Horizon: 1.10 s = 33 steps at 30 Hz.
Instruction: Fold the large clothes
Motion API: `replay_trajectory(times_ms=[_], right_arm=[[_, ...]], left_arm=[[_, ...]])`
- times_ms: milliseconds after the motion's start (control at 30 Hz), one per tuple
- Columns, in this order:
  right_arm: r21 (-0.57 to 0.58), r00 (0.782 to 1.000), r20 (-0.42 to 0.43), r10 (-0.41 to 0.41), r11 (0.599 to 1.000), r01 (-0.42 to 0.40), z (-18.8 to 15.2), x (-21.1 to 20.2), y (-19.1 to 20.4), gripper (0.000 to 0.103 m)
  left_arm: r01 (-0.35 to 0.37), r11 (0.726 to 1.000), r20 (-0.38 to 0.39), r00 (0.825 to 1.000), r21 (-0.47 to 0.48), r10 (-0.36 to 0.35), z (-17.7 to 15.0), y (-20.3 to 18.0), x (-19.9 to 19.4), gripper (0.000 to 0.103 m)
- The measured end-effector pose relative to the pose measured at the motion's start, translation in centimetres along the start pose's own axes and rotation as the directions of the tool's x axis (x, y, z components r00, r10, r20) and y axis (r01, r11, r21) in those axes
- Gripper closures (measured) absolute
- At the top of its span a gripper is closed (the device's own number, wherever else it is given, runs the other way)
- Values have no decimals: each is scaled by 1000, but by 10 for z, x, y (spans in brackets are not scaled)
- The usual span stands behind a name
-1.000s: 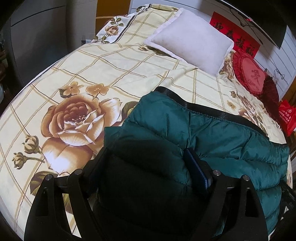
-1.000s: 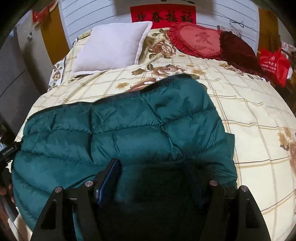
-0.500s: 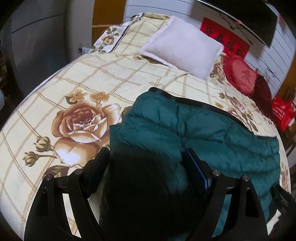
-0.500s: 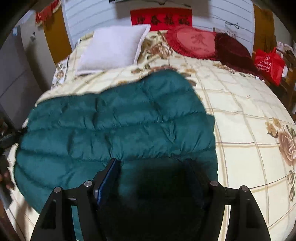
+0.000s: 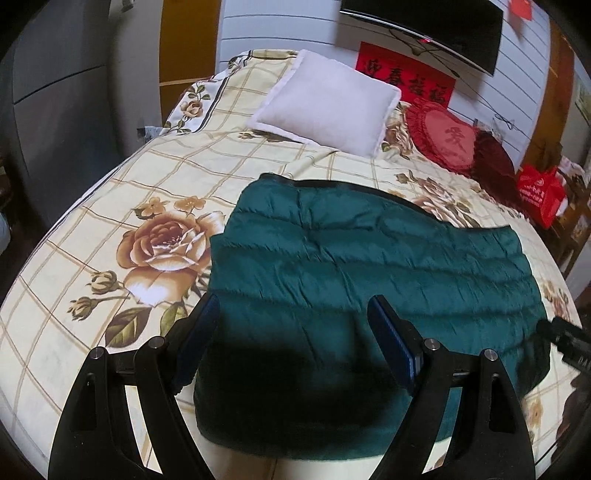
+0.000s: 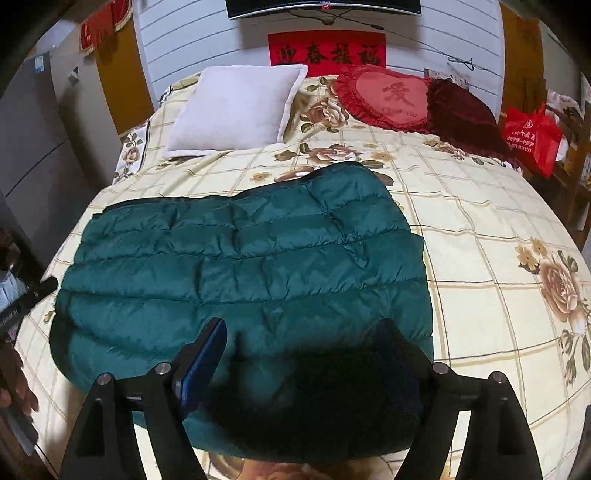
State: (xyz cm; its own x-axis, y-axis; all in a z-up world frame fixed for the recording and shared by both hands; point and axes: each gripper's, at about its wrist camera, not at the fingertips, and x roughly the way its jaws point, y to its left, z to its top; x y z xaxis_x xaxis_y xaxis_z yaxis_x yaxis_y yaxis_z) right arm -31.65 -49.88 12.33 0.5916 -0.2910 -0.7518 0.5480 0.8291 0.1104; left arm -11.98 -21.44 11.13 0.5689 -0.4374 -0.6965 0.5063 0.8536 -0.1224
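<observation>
A dark green quilted down jacket (image 5: pixel 369 266) lies folded into a flat rectangle on the floral bedspread (image 5: pixel 110 192), near the bed's front edge. It also shows in the right wrist view (image 6: pixel 240 266). My left gripper (image 5: pixel 291 306) is open and empty, raised above the jacket's near left part. My right gripper (image 6: pixel 299 328) is open and empty, raised above the jacket's near right part. Neither gripper touches the jacket.
A white pillow (image 5: pixel 328 103) lies at the head of the bed. A red heart cushion (image 6: pixel 388 96) and a dark red cushion (image 6: pixel 461 114) lie beside it. A red bag (image 6: pixel 532 136) stands off the bed's right side. A TV (image 5: pixel 421 29) hangs on the wall.
Both grippers have pulled back and up from the jacket, so more of it and the bed shows. The jacket lies flat and has not moved.
</observation>
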Motion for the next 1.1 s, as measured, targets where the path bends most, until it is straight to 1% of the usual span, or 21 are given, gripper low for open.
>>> replay_trajectory(times_ms=[200, 333, 500, 600, 767, 867, 1000, 1100], right_arm=[[47, 1000, -24, 5, 999, -4, 1, 6, -18, 16], [87, 999, -36, 0, 996, 3, 3, 15, -38, 15], [138, 999, -52, 11, 990, -3, 4, 25, -59, 14], [154, 998, -60, 19, 988, -10, 3, 30, -67, 13], [152, 997, -70, 33, 988, -22, 5, 39, -74, 11], [144, 996, -78, 52, 989, -40, 8, 44, -75, 8], [128, 993, -92, 76, 990, -64, 11, 54, -75, 6], [145, 990, -102, 93, 986, -78, 14, 63, -78, 4]], left_arm=[[29, 999, -18, 999, -20, -30, -9, 6, 0, 20], [59, 995, -51, 997, -74, -63, -10, 21, 10, 20], [38, 994, -67, 997, -107, -45, -10, 36, 18, 20], [45, 992, -76, 996, -119, -54, -11, 40, 22, 20], [86, 988, -84, 992, -125, -97, -9, 46, 30, 20], [123, 980, -98, 985, -155, -139, -7, 51, 36, 20], [176, 960, -113, 973, -217, -203, -6, 64, 47, 20], [210, 940, -119, 961, -269, -249, -7, 72, 53, 20]])
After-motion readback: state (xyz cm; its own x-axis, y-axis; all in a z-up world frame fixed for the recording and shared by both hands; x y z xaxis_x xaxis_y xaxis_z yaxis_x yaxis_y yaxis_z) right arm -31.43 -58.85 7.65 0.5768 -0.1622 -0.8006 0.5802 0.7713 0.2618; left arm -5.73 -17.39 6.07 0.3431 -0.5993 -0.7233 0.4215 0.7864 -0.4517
